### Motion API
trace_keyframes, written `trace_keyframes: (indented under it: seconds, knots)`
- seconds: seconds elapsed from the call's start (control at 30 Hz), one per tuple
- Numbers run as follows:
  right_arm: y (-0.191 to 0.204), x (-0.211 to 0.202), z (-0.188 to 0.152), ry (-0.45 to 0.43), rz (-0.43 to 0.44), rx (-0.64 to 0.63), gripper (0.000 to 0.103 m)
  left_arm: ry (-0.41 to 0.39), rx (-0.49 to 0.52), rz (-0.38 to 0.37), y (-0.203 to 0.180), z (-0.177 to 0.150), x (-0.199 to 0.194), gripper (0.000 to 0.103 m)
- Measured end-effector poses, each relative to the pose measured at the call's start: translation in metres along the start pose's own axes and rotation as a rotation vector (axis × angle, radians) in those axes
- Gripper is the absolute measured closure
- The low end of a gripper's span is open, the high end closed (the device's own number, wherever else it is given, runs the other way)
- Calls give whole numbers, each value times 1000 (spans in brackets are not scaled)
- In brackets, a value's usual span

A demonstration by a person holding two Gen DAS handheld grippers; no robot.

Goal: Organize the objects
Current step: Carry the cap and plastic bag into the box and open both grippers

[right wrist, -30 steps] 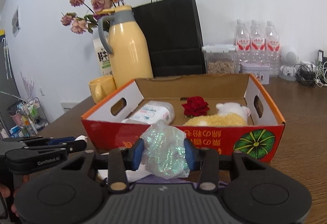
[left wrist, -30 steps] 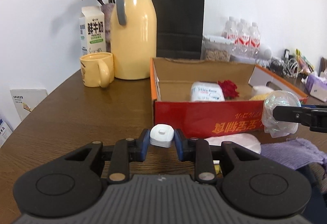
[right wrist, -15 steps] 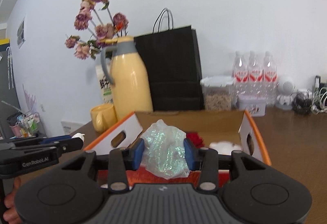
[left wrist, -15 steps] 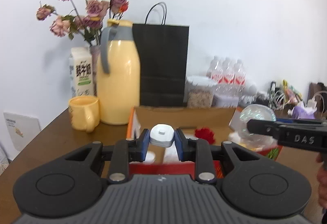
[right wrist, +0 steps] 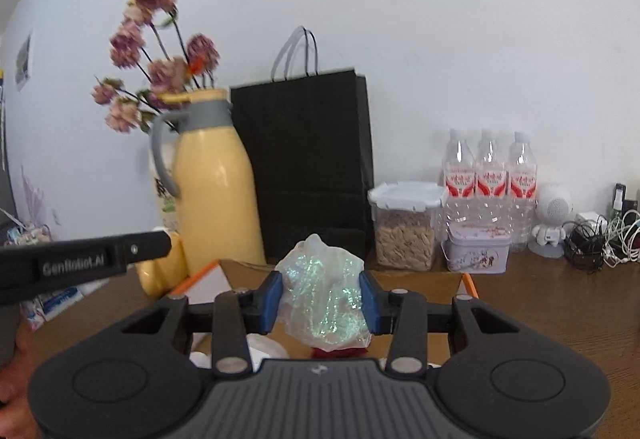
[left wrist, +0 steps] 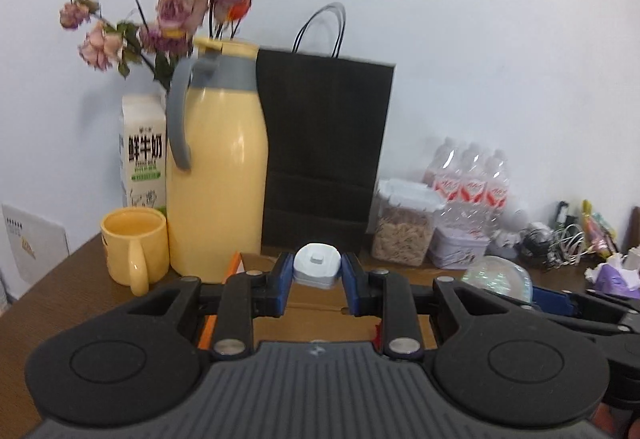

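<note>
Left wrist view: left gripper [left wrist: 317, 289] has its blue pads clamped on a small white cap-like piece [left wrist: 317, 265], carried over the open cardboard box [left wrist: 316, 313]. Right gripper [right wrist: 321, 305] pinches a crinkled iridescent film bundle [right wrist: 325, 303], also above the box. Risks: the film is soft and slippery (contents not discernible), so it may slide out of a loose pinch; the white piece is held only at its sides and could twist free. The two grippers hang near each other; a collision seems possible.
</note>
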State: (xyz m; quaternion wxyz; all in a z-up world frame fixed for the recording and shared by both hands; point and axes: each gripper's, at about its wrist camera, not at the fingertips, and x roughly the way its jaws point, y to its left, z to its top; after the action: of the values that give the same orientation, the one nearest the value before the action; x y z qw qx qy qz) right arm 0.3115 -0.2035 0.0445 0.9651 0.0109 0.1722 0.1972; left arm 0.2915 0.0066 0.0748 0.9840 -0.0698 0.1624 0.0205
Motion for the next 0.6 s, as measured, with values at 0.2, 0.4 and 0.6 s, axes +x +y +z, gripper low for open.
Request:
trace_keyframes:
  seconds: [0.2, 0.4, 0.6]
  knots:
    - [-20, 25, -16, 75, -19, 29, 64, 105, 14, 17, 7, -20, 32, 76]
    - [-19, 38, -31, 129, -33, 1, 64, 150, 33, 27, 7, -30, 39, 76]
    - [-19, 39, -37, 152, -51, -3, 52, 113, 71, 53, 0, -29, 32, 34]
